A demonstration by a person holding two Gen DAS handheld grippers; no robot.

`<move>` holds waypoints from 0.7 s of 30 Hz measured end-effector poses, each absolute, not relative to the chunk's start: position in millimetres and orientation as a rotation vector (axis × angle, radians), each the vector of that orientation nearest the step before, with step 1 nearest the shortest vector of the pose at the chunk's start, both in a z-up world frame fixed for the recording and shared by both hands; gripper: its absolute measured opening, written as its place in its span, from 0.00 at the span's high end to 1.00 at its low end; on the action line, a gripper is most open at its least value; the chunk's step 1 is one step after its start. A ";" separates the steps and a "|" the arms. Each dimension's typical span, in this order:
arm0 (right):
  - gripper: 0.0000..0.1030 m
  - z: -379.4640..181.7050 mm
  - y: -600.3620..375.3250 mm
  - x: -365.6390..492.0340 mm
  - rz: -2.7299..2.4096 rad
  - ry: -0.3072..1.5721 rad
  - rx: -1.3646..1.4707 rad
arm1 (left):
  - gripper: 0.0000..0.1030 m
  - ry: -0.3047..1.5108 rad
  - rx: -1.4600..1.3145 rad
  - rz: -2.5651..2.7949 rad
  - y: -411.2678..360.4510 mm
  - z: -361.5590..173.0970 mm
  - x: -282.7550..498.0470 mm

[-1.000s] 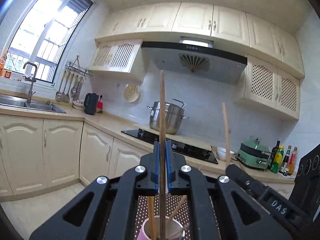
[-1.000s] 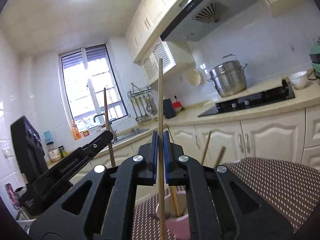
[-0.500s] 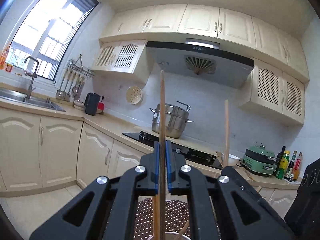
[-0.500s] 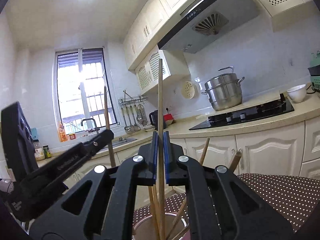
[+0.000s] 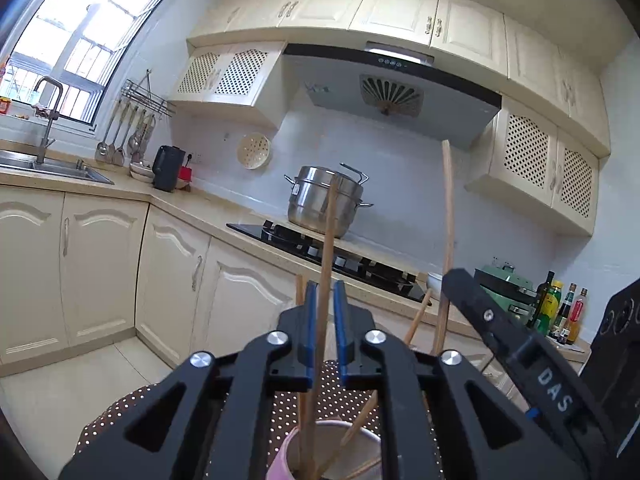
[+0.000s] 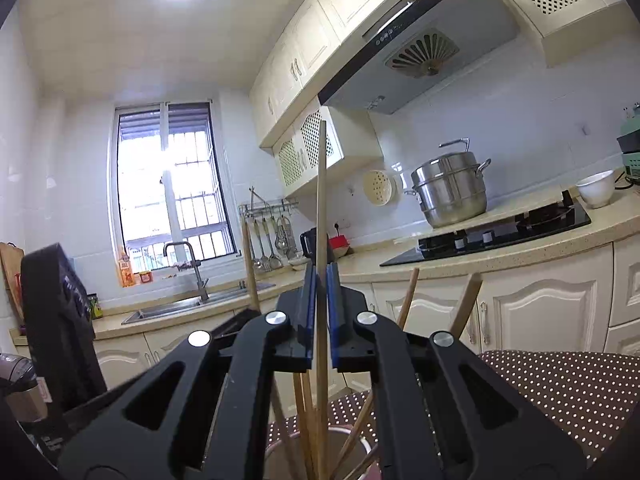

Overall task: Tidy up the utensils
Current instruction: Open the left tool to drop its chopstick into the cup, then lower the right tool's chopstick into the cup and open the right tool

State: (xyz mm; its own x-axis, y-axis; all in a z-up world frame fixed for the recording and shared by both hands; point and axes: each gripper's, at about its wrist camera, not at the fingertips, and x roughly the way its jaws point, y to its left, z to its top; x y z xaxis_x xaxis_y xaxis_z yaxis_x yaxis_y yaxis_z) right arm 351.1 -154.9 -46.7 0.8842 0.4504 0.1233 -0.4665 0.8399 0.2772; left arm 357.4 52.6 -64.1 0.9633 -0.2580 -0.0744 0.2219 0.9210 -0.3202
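A brown cloth with white dots (image 6: 568, 384) covers the surface under a pink cup (image 5: 280, 456) holding wooden chopsticks. The left gripper's (image 5: 324, 296) jaws are opening around a tilted wooden chopstick (image 5: 329, 240); the right gripper (image 6: 319, 280) clamps another wooden chopstick (image 6: 321, 184). Behind, a beige counter (image 6: 500, 256) carries a black stove (image 6: 500, 236) and steel steamer pot (image 6: 450, 192).
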 end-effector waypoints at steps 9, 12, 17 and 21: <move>0.94 -51.5 -145.8 348.5 0.495 -0.051 0.276 | 0.62 0.133 -0.305 -0.201 61.4 -57.5 334.5; 0.94 -50.8 -144.8 348.1 0.488 -0.048 0.276 | 0.60 0.136 -0.298 -0.183 66.4 -53.4 323.8; 0.94 -53.1 -136.6 349.6 0.479 -0.035 0.250 | 0.59 0.165 -0.271 -0.149 69.4 -52.4 311.1; 0.94 -54.6 -132.2 355.1 0.465 -0.022 0.244 | 0.59 0.175 -0.259 -0.145 72.1 -51.0 304.4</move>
